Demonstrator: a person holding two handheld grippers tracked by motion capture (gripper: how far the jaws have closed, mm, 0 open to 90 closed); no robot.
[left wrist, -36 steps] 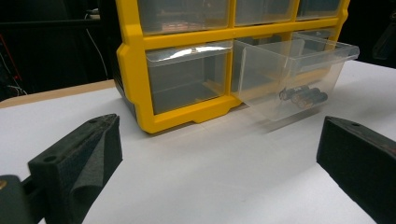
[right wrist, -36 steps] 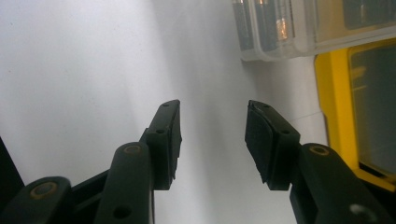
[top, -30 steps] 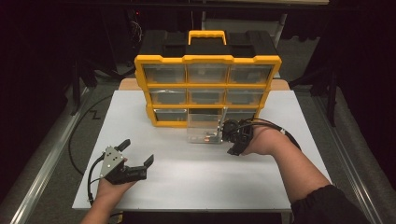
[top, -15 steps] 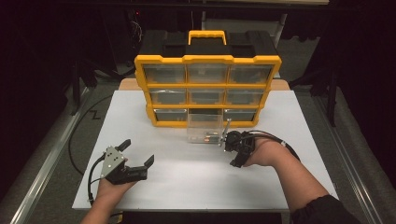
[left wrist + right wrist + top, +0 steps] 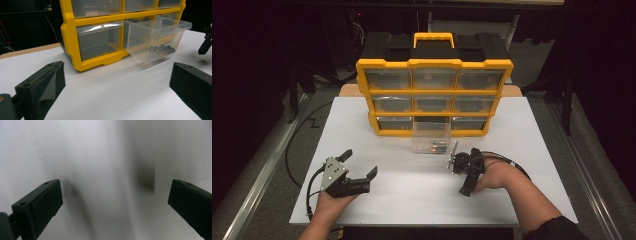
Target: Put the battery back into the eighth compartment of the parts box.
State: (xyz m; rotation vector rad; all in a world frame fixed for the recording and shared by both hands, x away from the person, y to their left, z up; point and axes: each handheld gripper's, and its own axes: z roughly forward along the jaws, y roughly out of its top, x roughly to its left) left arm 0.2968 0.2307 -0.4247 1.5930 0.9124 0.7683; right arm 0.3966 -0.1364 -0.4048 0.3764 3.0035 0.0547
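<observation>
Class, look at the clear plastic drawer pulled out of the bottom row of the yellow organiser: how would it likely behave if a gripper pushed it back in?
The clear drawer looks thin-walled and rigid, so it would probably slide in easily and feel light. The batteries lying loose on its floor would likely roll or rattle. The yellow organiser seems bulky enough to stay put, though a hard shove might shift it on the smooth white table.

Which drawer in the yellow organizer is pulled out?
The bottom-row middle drawer: it juts forward onto the white table with batteries inside, while the other eight sit flush in the organizer.
</observation>
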